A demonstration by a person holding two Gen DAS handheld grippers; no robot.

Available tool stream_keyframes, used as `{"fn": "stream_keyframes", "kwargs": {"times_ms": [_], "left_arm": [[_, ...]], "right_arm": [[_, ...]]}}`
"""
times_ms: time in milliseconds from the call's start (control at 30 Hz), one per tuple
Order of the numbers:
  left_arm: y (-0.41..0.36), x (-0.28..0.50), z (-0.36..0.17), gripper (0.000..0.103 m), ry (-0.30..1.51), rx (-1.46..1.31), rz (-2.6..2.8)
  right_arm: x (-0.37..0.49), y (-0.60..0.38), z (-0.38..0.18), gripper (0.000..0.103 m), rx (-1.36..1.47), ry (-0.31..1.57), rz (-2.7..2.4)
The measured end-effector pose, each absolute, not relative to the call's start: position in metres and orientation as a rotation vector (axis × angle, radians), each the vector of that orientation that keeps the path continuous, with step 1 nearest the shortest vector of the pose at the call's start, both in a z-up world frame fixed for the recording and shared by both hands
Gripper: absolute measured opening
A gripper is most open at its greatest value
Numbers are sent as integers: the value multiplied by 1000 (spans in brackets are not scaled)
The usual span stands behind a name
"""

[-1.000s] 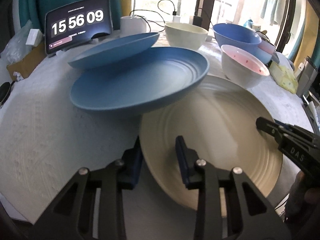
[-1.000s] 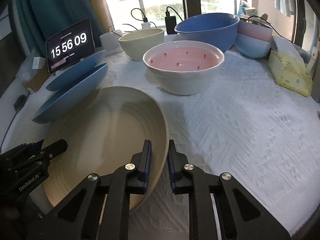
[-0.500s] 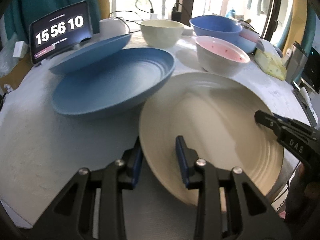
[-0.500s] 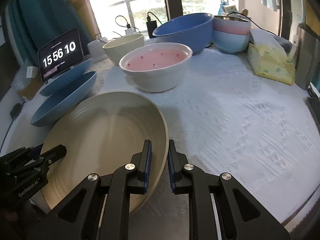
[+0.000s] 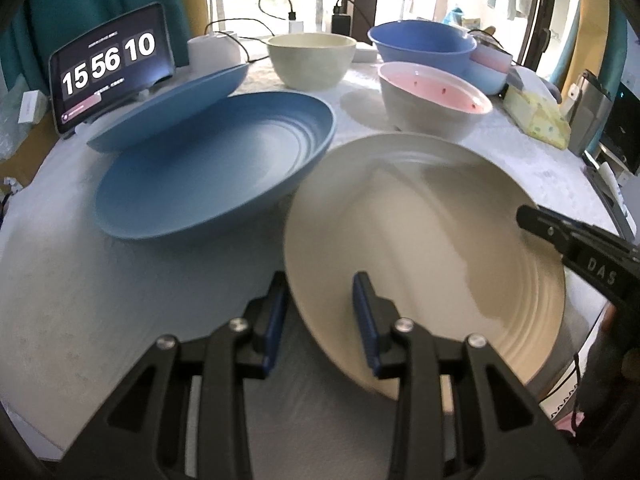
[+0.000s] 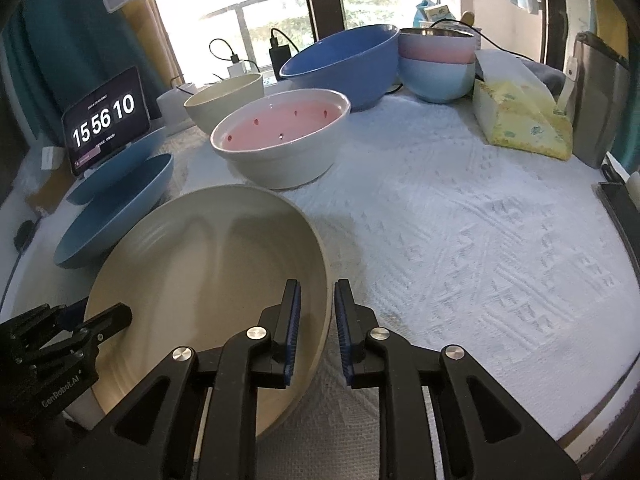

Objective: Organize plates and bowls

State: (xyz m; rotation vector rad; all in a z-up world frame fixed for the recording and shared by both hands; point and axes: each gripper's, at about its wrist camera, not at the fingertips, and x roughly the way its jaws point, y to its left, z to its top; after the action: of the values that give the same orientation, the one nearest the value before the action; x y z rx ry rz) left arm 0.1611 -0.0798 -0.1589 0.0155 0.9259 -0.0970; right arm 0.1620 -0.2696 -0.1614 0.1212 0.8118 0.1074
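Note:
A large cream plate is held off the white tablecloth by both grippers. My left gripper is shut on its left rim. My right gripper is shut on its right rim; it shows in the left wrist view too. The plate also shows in the right wrist view. Two blue plates lie overlapped to the left. A pink-lined white bowl, a cream bowl, a big blue bowl and stacked small bowls stand at the back.
A tablet clock stands at the back left with chargers and cables behind the bowls. A yellow tissue pack lies at the right, near a dark container. The table's front edge is close below the grippers.
Both grippers have lifted the cream plate and drawn it back and to the right, away from under the blue plate's edge. The bowls and blue plates have not moved.

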Motion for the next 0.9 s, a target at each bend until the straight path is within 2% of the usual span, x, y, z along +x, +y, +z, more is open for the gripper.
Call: {"fn": "stream_keyframes", "kwargs": {"times_ms": [200,333,900], "left_arm": [[-71,155,-155,37,907,-14,-76],[-65,151,-152,45,886,-32,-69],[-8,139,-123,46,767,-151,29]], "right_arm": [[158,-270,-153,23,111,789,85],[155,-267,-146,24,80,768,73],[165,-224,-114,24,3,714,144]]}}
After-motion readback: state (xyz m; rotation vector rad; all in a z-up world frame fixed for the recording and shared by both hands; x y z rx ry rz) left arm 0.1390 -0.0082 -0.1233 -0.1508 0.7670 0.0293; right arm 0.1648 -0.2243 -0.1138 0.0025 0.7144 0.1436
